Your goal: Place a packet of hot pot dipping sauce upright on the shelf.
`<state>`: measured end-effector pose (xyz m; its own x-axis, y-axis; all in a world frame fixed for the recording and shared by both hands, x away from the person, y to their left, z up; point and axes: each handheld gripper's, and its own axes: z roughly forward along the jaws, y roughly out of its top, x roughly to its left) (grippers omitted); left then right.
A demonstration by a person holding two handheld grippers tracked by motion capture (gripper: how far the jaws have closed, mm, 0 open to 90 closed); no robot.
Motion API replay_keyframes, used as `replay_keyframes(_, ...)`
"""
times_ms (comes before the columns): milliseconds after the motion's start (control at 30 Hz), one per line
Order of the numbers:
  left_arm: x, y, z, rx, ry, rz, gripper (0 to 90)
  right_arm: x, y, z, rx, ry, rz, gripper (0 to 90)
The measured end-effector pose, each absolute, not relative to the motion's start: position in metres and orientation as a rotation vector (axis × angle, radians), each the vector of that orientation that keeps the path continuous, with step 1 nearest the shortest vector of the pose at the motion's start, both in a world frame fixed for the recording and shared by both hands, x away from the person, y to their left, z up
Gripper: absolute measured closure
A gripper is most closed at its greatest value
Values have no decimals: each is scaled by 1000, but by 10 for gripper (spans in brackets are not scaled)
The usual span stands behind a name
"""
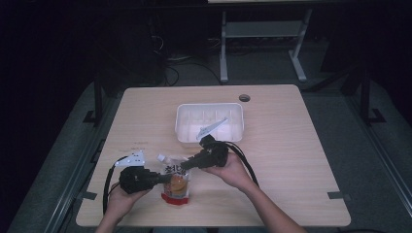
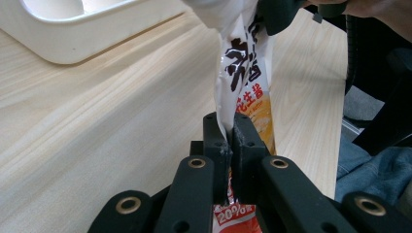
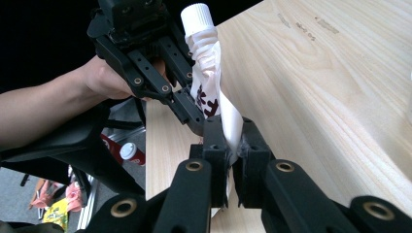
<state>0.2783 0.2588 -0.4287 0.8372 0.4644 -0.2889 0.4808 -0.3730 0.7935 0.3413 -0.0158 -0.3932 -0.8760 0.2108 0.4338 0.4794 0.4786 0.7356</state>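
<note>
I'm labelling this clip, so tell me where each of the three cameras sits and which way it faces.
High view: above the person's side, looking forward and down on the table and white tray; both forearms and grippers enter from below.
Left gripper view: rides the left gripper, looking along its jaws shut on the spouted pouch, tray beyond.
Right gripper view: rides the right gripper, jaws shut on the pouch below its white cap; the person's other hand shows opposite.
Shared: all three show the pouch.

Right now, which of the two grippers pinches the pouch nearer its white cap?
The right gripper: it clamps the pouch at the upper part near the white cap, while the left gripper clamps the side lower down.
</note>
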Motion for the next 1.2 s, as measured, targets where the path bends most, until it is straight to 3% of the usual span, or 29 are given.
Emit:
replay_keyframes(400,273,257,-424,2038,710,90,670,331,-15,-364,-598,-2504,-1339,874)
replay_keyframes(633,275,260,-426,2054,751,131,635,332,-25,-345,-661,-2561,-1363,875)
replay_keyframes(967,275,258,-428,2095,810,220,472,337,-35,-317,-728,-2540,-1445,876)
replay_keyframes(1200,276,260,-429,2094,842,243,417,343,-31,-295,-770,-2571,-1485,876)
